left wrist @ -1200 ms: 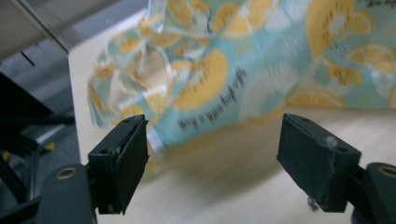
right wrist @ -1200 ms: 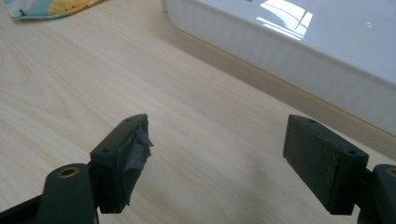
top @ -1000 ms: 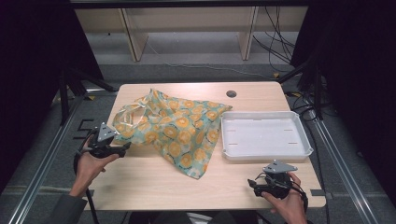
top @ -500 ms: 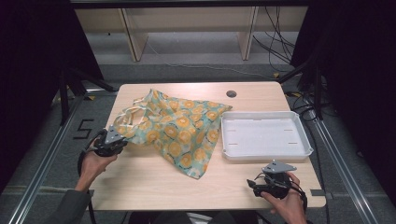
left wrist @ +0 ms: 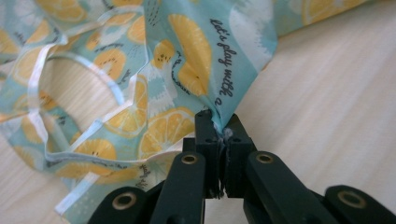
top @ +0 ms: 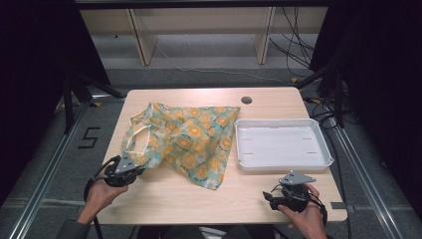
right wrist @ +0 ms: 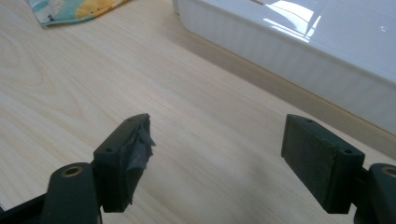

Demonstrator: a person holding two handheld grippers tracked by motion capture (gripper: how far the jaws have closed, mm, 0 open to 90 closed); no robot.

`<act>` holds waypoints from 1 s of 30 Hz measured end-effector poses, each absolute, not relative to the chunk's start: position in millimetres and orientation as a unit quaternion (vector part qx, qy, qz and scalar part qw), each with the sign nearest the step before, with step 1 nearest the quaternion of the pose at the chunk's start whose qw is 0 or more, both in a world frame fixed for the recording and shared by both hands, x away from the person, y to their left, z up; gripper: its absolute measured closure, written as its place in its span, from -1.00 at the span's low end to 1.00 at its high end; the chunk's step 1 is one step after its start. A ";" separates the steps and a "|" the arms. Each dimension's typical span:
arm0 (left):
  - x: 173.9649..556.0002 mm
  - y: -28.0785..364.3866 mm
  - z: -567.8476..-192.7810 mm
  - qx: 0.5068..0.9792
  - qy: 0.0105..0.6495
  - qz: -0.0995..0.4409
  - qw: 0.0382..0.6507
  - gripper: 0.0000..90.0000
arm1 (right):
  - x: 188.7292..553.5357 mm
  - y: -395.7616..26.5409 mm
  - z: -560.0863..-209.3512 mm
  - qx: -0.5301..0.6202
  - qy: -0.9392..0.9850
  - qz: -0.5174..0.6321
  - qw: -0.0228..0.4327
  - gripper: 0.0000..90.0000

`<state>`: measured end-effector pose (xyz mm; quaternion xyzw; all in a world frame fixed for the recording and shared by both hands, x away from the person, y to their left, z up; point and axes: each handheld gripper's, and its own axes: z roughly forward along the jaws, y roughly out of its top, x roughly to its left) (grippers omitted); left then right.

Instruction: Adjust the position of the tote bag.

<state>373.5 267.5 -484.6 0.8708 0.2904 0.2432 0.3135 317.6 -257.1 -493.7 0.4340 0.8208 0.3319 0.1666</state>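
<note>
At table's seven o'clock, left gripper (top: 130,169) clenched on the near corner of the bag (top: 191,137); its jaws have just been closing, cloth pinched between them. Bag lies crumpled left of centre, handles toward nine o'clock. Corner grip looks meant for dragging or spreading it flat. Right gripper (top: 271,196), at five o'clock, rests released and idle, just short of the tray (top: 323,159) at three o'clock.
</note>
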 end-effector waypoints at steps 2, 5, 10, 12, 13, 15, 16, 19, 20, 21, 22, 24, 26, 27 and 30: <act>366.5 263.2 -483.6 0.872 0.286 0.239 0.316 0.94 | 317.5 -257.0 -493.6 0.433 0.821 0.332 0.166 -0.44; 352.7 250.2 -482.7 0.882 0.269 0.222 0.317 0.94 | 316.0 -255.7 -492.5 0.435 0.820 0.332 0.165 -0.43; 343.7 238.0 -480.5 0.891 0.247 0.195 0.328 0.94 | 316.6 -255.5 -493.1 0.423 0.823 0.338 0.172 -0.43; 338.7 227.6 -481.7 0.890 0.242 0.185 0.338 0.94 | 317.7 -253.8 -492.6 0.419 0.825 0.339 0.171 -0.43; 336.8 224.2 -481.7 0.892 0.243 0.179 0.335 0.93 | 317.0 -252.1 -490.9 0.420 0.821 0.346 0.169 -0.43; 333.2 216.1 -482.0 0.895 0.233 0.180 0.335 0.93 | 317.8 -250.3 -490.0 0.414 0.821 0.354 0.173 -0.43; 330.6 211.0 -482.9 0.896 0.237 0.168 0.336 0.93 | 317.8 -250.3 -490.0 0.414 0.821 0.354 0.173 -0.43; 325.5 194.9 -482.9 0.900 0.226 0.159 0.337 0.92 | 318.0 -247.2 -488.5 0.412 0.822 0.354 0.170 -0.43; 324.2 190.6 -483.2 0.901 0.223 0.154 0.339 0.92 | 318.5 -246.8 -488.5 0.407 0.825 0.356 0.163 -0.43; 322.9 183.4 -484.0 0.903 0.216 0.151 0.339 0.92 | 317.7 -245.1 -486.5 0.417 0.821 0.356 0.161 -0.43; 321.9 178.5 -484.9 0.903 0.216 0.148 0.341 0.92 | 317.7 -245.1 -486.5 0.417 0.821 0.356 0.161 -0.43; 320.3 166.2 -485.3 0.907 0.207 0.141 0.339 0.91 | 319.8 -245.4 -486.8 0.405 0.825 0.356 0.167 -0.43; 320.0 154.5 -484.7 0.910 0.195 0.140 0.337 0.90 | 321.0 -243.4 -485.7 0.401 0.823 0.365 0.171 -0.43; 319.8 143.8 -483.8 0.911 0.192 0.130 0.341 0.89 | 321.4 -240.9 -483.7 0.404 0.821 0.367 0.168 -0.43; 320.4 133.7 -483.9 0.912 0.189 0.128 0.340 0.89 | 321.4 -238.1 -481.0 0.406 0.819 0.372 0.161 -0.43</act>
